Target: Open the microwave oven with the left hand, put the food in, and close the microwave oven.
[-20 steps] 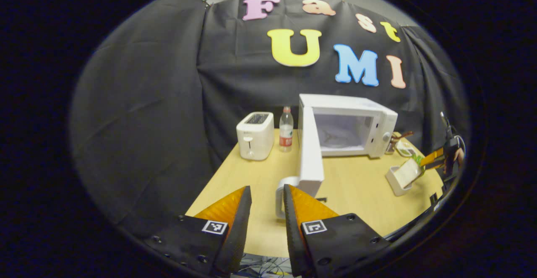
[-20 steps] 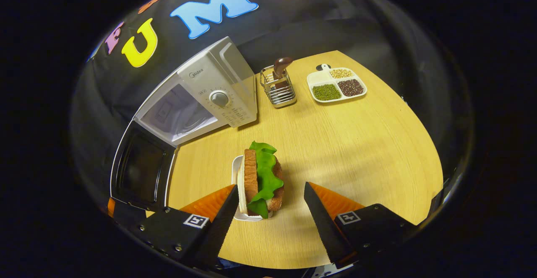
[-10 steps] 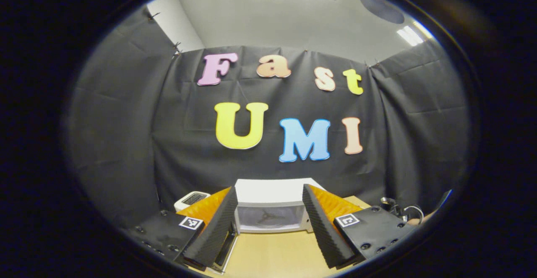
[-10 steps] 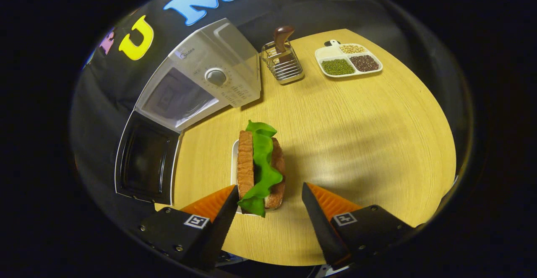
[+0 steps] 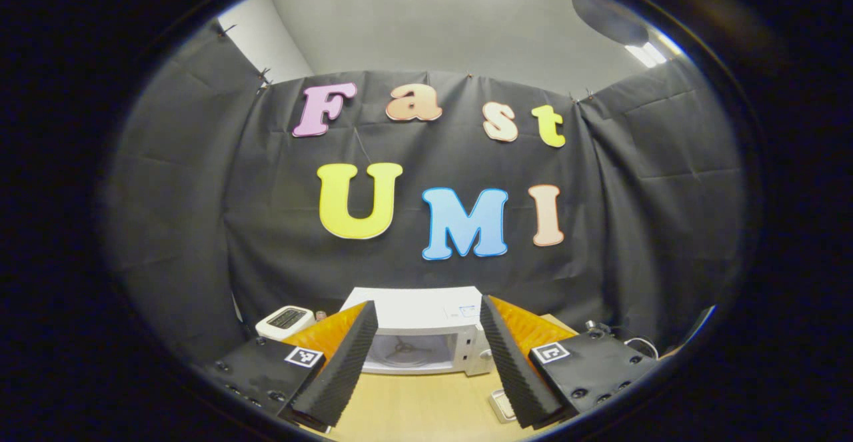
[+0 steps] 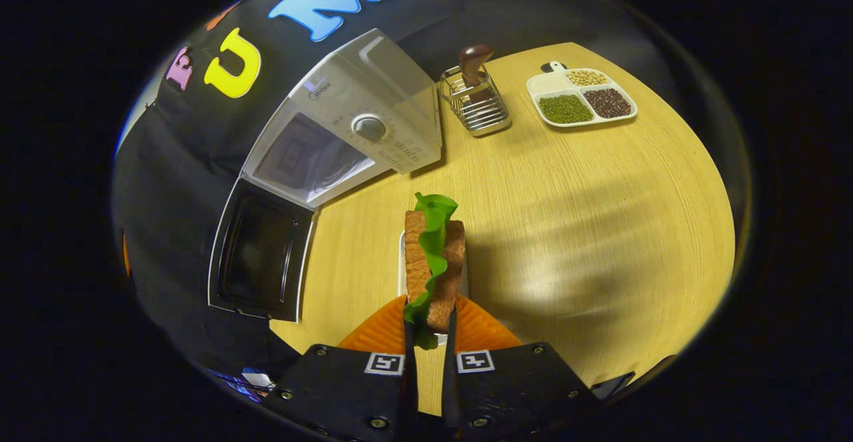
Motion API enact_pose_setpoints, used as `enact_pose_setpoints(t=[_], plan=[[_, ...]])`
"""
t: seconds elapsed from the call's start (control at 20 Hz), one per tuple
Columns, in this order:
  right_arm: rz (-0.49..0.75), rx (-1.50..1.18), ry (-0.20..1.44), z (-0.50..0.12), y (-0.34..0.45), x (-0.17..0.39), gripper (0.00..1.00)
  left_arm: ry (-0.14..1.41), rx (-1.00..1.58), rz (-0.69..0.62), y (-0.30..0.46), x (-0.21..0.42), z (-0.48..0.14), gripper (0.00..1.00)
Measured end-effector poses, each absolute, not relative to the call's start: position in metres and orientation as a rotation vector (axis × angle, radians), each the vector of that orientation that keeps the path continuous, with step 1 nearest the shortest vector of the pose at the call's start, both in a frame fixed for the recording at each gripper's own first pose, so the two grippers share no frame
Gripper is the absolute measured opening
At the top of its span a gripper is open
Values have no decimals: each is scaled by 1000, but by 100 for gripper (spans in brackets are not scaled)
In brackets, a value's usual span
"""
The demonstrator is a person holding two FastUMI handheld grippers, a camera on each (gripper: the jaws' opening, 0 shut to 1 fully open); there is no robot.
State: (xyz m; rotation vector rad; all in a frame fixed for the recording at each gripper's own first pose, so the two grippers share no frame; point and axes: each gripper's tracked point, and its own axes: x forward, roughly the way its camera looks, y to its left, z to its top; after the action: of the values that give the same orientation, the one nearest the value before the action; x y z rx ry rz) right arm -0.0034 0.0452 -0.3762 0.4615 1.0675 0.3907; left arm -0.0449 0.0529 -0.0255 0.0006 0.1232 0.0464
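My right gripper (image 6: pixel 428 325) has its jaws squeezed tight on the near end of the sandwich (image 6: pixel 433 265). The sandwich stands on its edge over its small white tray (image 6: pixel 402 265) on the counter (image 6: pixel 586 215). Its long side runs from me toward 12 o'clock, green leaf tip farthest away. The microwave (image 6: pixel 360 135) sits at 11 o'clock, its door (image 6: pixel 258 255) swung wide open. My left gripper (image 5: pixel 428 352) holds nothing, jaws wide apart, pointing at the microwave.
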Motion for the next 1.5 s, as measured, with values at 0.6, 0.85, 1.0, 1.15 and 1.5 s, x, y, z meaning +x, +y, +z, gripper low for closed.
enact_pose_setpoints(t=[0.6, 0.85, 1.0, 1.15, 1.5], plan=[[582, 779, 785, -262, 134, 8, 14, 39, -29, 50, 90, -39, 18, 98], [542, 893, 729, -262, 193, 24, 14, 34, -42, 16, 134, -43, 16, 97], [509, 962, 713, -271, 228, 40, 14, 35, -30, 19, 162, -52, 15, 96], [450, 1050, 704, -284, 256, 60, 14, 31, -2, 9, 185, -59, 16, 97], [223, 1249, 618, -320, 297, 134, 14, 60, -1, -1, 224, -67, 3, 98]])
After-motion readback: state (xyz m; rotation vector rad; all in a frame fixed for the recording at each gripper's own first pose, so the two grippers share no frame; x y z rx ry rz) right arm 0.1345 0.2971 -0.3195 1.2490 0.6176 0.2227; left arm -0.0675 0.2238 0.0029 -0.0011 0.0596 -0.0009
